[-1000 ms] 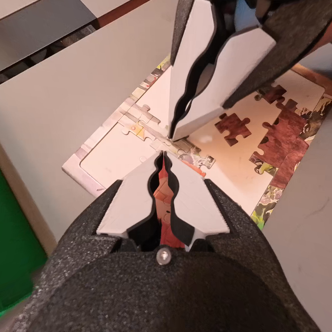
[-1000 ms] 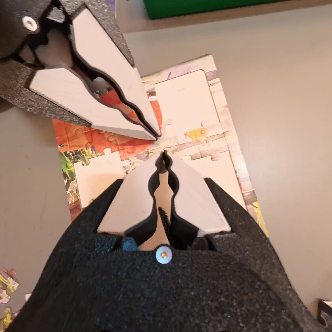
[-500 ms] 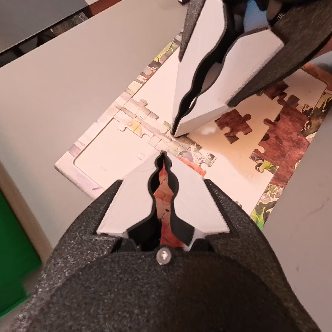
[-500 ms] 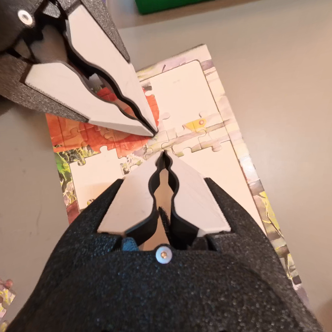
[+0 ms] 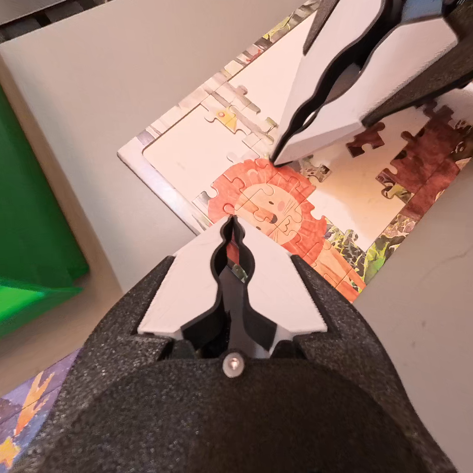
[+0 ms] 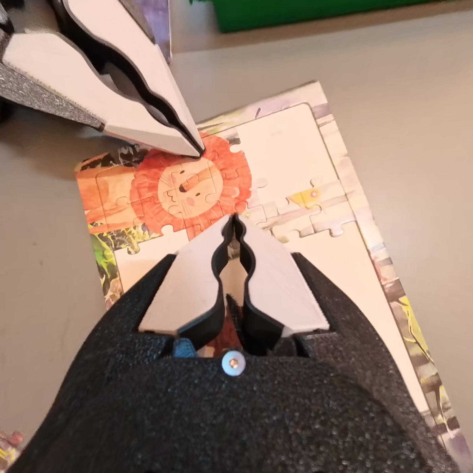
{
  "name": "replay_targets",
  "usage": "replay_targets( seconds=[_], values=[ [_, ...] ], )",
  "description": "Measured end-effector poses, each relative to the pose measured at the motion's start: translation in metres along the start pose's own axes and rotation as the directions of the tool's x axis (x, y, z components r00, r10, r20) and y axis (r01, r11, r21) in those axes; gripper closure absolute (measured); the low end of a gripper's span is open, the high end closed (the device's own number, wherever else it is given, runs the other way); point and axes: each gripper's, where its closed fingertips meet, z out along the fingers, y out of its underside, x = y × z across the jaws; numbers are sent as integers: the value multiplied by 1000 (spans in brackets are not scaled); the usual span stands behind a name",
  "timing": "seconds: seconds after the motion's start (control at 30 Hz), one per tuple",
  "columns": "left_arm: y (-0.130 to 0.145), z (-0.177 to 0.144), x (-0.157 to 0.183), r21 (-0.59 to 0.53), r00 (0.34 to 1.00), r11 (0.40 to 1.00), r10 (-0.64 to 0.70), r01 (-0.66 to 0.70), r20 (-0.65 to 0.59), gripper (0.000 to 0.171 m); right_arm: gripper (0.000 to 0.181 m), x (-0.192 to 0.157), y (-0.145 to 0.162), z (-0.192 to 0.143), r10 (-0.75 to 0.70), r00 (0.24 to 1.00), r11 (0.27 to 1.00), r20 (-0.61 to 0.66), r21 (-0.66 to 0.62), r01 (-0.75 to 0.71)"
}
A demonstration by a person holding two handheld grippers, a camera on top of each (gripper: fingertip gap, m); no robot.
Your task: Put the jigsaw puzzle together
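Observation:
The puzzle tray (image 5: 158, 179) (image 6: 330, 143) lies on the grey table, partly filled. An assembled orange lion face (image 5: 271, 204) (image 6: 189, 192) sits in it, with a grey strip of joined pieces (image 5: 238, 105) (image 6: 302, 212) and a brown patch (image 5: 430, 174). My left gripper (image 5: 232, 217) is shut and empty, its tip at the lion's mane edge; it also shows in the right wrist view (image 6: 201, 153). My right gripper (image 6: 234, 217) is shut and empty, its tip at the mane's other side; it also shows in the left wrist view (image 5: 275, 163).
A green box (image 5: 30, 204) (image 6: 320, 12) stands beside the table. A purple picture card (image 5: 23, 399) (image 6: 156, 23) lies near the left gripper. A single brown piece (image 5: 366, 140) lies in the tray. Loose pieces (image 6: 10, 445) lie at the right view's lower left. My right fingertips sit around 6 cm from my left ones.
Both grippers have drawn back from each other and away from the tray, still shut. The lion face, earlier hidden under them, is now in full view.

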Motion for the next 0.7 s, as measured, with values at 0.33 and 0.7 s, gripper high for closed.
replay_targets(
  seconds=[0.33, 0.7],
  values=[
    [2, -1, -1, -13, 999, 1000, 9, -8, 44, 171, 181, 4, -10, 3, -2, 999, 1000, -35, 7, 3],
    [-10, -23, -12, 49, 980, 999, -9, -1, 196, 159, 180, -10, -40, -215, 81, 951, 934, -297, 357, 32]
  ],
)
